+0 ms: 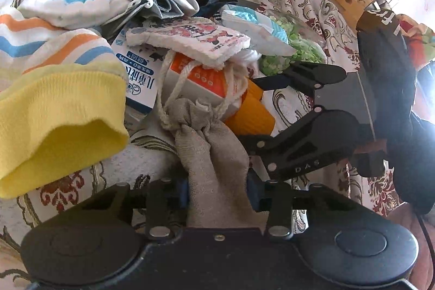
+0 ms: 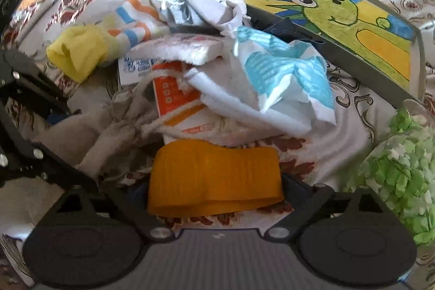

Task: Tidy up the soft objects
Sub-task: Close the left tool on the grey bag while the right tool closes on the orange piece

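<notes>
a: what was underneath it all?

b: a bedspread (image 1: 304,7) in cream satin with dark red flowers and grey scrolls, heaped with soft clutter.

a: and the left gripper?

b: the left gripper (image 1: 217,190) was clenched on a grey drawstring pouch (image 1: 214,151), its blue-padded fingers pressed into the cloth from both sides. the pouch's white cord (image 1: 176,89) looped up over an orange and white carton (image 1: 201,78).

a: the right one?

b: the right gripper (image 2: 216,188) sat with its fingers on either side of a folded orange cloth (image 2: 214,175), which filled the gap between them. the fingertips were hidden behind the cloth, so i could not tell whether they were pinching it or just resting beside it.

a: what lay beyond?

b: just past the carton was a white printed towel (image 1: 190,40), and left of it a striped sock with a yellow cuff (image 1: 59,113). a crumpled blue and white wrapper (image 2: 285,69) lay on white padding. a clear bag of green foam bits (image 2: 402,175) sat to the right. furthest back was a grey tray with a green cartoon dragon (image 2: 342,18).
</notes>
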The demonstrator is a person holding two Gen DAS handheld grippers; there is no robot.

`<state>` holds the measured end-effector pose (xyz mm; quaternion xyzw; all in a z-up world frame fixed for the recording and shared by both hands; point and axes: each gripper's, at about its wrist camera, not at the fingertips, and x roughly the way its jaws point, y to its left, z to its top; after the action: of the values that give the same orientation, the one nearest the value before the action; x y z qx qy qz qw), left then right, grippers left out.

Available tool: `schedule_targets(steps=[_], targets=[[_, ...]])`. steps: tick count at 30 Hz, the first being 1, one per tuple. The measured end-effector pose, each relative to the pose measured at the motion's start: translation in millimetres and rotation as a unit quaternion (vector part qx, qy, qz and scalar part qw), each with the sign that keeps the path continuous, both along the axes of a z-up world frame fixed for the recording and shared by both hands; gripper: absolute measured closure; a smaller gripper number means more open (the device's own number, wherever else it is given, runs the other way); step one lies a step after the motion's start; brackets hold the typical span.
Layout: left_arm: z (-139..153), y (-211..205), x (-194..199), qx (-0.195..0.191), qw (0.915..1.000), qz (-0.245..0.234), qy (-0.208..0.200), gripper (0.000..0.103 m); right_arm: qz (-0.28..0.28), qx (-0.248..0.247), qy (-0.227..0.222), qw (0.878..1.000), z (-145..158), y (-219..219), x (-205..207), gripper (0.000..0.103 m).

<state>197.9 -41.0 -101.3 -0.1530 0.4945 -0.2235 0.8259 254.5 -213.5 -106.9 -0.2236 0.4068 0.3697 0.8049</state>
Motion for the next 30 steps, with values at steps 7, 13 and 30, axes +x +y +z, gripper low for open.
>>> schedule_targets(steps=[7, 13, 30], targets=[[3.5, -5.3, -4.1, -0.004, 0.9998, -0.017, -0.009, 0.070, -0.003, 0.013, -0.011, 1.000, 9.5, -5.5, -7.2, 0.027], [10.3, -14.6, -14.3, -0.006, 0.9988, -0.037, -0.031, 0.073, -0.030, 0.035, -0.028, 0.999, 27.1, -16.6, -14.9, 0.061], [23.0, -10.0, -48.5, -0.033, 0.9976, -0.024, -0.056, 0.073, -0.049, 0.001, -0.053, 0.997, 24.6, -9.5, -33.7, 0.070]])
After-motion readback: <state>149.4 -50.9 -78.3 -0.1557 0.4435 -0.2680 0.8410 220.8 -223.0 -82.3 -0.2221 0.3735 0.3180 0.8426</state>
